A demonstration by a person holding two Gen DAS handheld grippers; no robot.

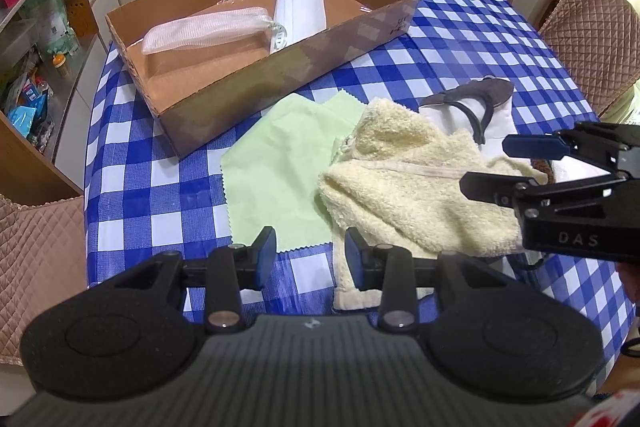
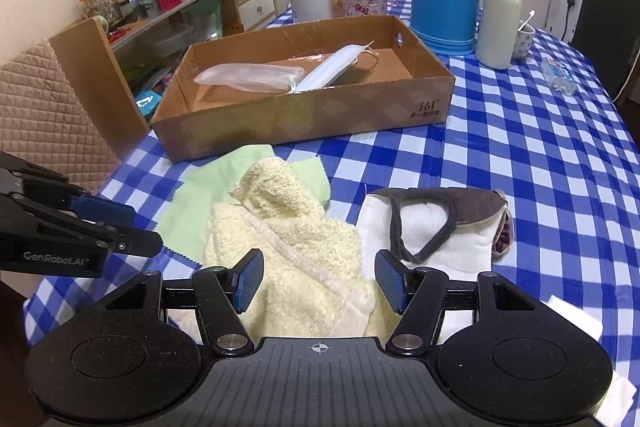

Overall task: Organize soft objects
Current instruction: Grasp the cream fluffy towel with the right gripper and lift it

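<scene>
Cream terry cloth, the towel [image 2: 296, 247], lies crumpled on the blue-checked tablecloth [image 2: 520, 155], overlapping a pale green cloth [image 1: 276, 163] on one side and touching a white and grey cloth mask [image 2: 436, 227] on the other. Behind them the cardboard box [image 1: 280, 67] stands with its near wall just beside the green cloth's edge; inside lie a mesh pouch [image 1: 204, 31] and a white face mask [image 1: 300, 7]. Bare tablecloth stretches to the right of the pile.

The left gripper [image 1: 310, 257] hovers over the green cloth's near edge, fingers apart, holding nothing. The right gripper [image 2: 320, 281] has its fingers spread either side of the towel; whether the pads touch it is hard to tell.

Only the right wrist view shows the mask's ear loop fully, and a small clear packet [image 2: 560, 77] stands sharper there.
</scene>
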